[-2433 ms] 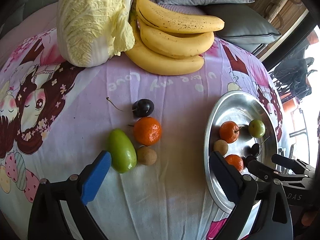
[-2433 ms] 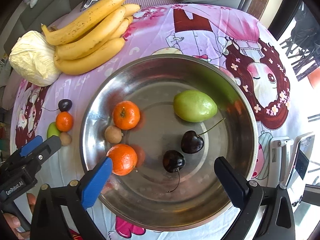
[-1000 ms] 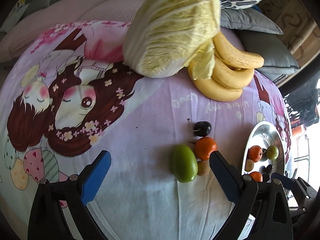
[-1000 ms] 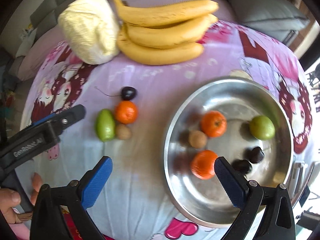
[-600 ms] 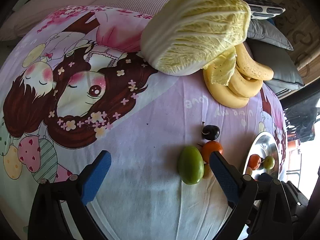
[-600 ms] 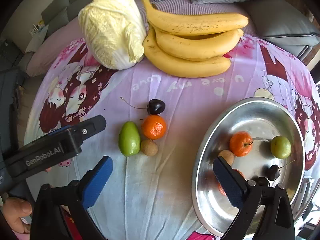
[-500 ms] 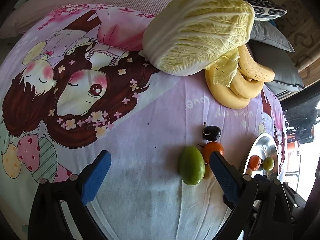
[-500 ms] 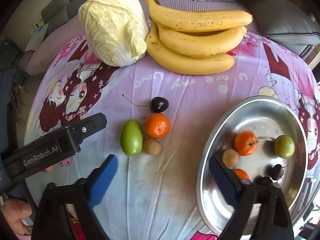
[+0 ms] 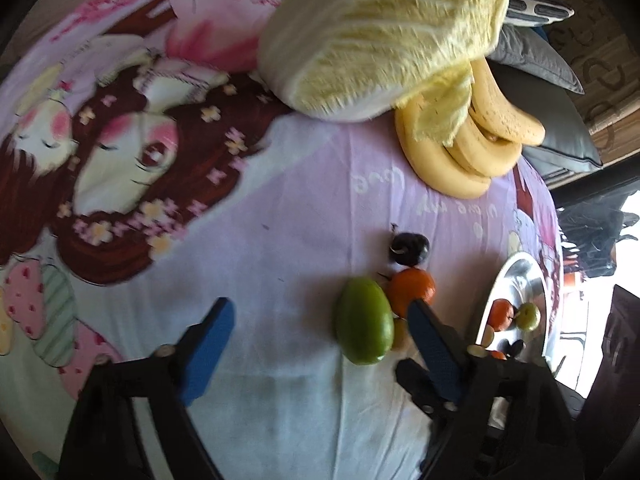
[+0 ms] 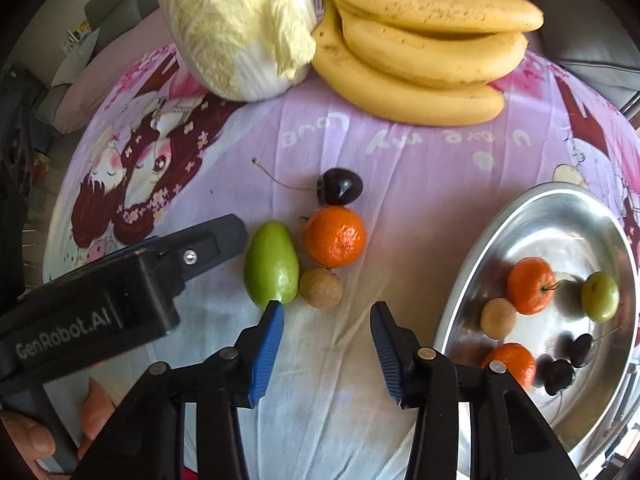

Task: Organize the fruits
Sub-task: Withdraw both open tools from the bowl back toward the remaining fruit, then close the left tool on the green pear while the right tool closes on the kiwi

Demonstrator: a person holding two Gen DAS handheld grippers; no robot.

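The right gripper (image 10: 326,344) points steeply down with its blue fingers (image 10: 266,344) closing, nothing pinched between them yet; bare cloth lies in the gap, and the small brown fruit (image 10: 321,288) sits just beyond the tips, roughly in line with that gap. The tip of its left-hand finger comes close to the lower end of the green fruit (image 10: 272,269). The left gripper (image 9: 320,344) is also narrowing, its fingers (image 9: 208,340) still wide apart and empty; in its own view the green fruit (image 9: 363,320) lies between them, nearer the right-hand one, whose pad covers part of the brown fruit. From the right wrist view the left gripper's black body (image 10: 120,292) reaches in from the left, ending just beside the green fruit. These loose fruits cluster on the table's pink cartoon-print cloth (image 10: 400,152): green fruit and brown fruit touching or nearly so, an orange mandarin (image 10: 334,236) just behind them, a dark cherry (image 10: 339,186) with a long stem behind that. To the right stands the steel bowl (image 10: 532,216), holding two mandarins, a brown fruit, a green fruit and two cherries. At the far edge lie a bunch of bananas (image 10: 424,56) and a napa cabbage (image 10: 236,24), touching. A hand (image 10: 28,444) shows at lower left.
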